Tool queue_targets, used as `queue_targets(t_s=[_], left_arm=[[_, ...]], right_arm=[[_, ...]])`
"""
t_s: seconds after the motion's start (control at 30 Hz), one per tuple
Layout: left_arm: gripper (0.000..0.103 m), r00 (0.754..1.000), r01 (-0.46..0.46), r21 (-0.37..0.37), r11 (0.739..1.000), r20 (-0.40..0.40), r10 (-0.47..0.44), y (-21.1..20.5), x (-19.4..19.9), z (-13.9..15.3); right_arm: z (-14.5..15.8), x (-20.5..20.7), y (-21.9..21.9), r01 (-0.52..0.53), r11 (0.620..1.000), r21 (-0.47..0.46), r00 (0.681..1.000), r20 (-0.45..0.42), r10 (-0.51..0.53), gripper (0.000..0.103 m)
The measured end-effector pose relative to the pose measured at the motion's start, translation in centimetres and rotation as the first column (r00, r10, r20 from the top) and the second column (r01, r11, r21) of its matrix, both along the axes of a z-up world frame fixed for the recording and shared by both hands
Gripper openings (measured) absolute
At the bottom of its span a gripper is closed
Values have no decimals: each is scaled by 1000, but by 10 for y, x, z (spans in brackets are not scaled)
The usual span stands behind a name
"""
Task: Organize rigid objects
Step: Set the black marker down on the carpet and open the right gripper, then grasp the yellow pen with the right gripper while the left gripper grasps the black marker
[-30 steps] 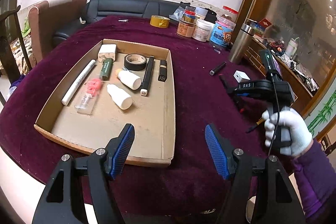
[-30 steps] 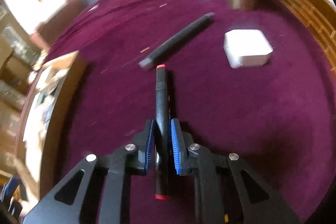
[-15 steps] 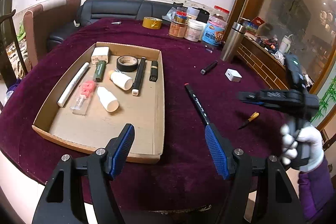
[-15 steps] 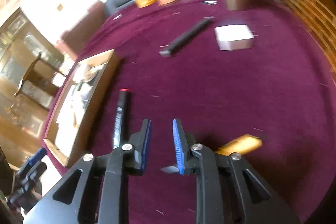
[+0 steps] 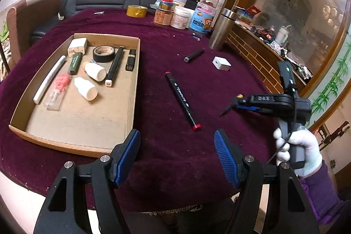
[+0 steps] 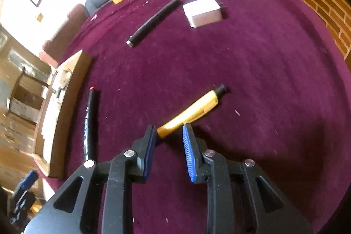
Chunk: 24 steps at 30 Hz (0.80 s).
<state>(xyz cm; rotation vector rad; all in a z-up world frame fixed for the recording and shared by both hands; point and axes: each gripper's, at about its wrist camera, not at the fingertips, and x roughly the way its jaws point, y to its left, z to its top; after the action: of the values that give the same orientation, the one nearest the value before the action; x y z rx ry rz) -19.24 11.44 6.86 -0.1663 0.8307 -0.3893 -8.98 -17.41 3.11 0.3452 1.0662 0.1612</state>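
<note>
Purple velvet covers the worktop (image 5: 166,41), and a cardboard tray (image 5: 72,142) at its left side already holds several small things: tape, two white bottles, a marker, a white stick etc. Four things lie outside the tray: a black marker (image 5: 182,100) with red ends, just beside the tray's right wall; a yellow pen (image 6: 190,111) w/ black tip; a dark tube (image 6: 153,22); and a white box (image 6: 203,11) next to the tube, near the far side. The right gripper (image 6: 169,139) is low over the cloth, jaws parted and nothing between them, the yellow pen's back end lying just in front of the gap, maybe already a little inside; I cannot tell if a pad touches it. The left gripper (image 5: 177,157) hangs near the front edge, jaws wide apart and empty, the black marker ahead of it. I judge the step in hand is approach to the yellow pen, approx. in the middle of the whole task, since four things wait outside. Next move, in my view: push the right gripper a bit forward so the pen body sits between the pads, then squeeze. The pen lies oblique to the jaws, so a small wrist turn is needed, otherwise it may roll or swing out.
</note>
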Motion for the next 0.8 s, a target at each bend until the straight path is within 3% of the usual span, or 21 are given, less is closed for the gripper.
queue_targets(t_s=[0.3, 0.47, 0.67, 0.8], left_arm=[[64, 999, 21, 13, 1000, -42, -21, -17, 3, -3], [64, 998, 30, 34, 999, -52, -28, -26, 6, -2], [64, 995, 57, 35, 998, -81, -54, -33, 11, -3], [64, 991, 73, 54, 996, -115, -67, -41, 21, -7]], right_arm=[[1, 34, 24, 8, 994, -109, 1000, 15, -6, 23], [3, 33, 46, -79, 954, -291, 994, 52, 98, 24], [5, 15, 21, -81, 944, -321, 995, 33, 96, 18], [6, 3, -3, -83, 957, -277, 996, 10, 89, 19]])
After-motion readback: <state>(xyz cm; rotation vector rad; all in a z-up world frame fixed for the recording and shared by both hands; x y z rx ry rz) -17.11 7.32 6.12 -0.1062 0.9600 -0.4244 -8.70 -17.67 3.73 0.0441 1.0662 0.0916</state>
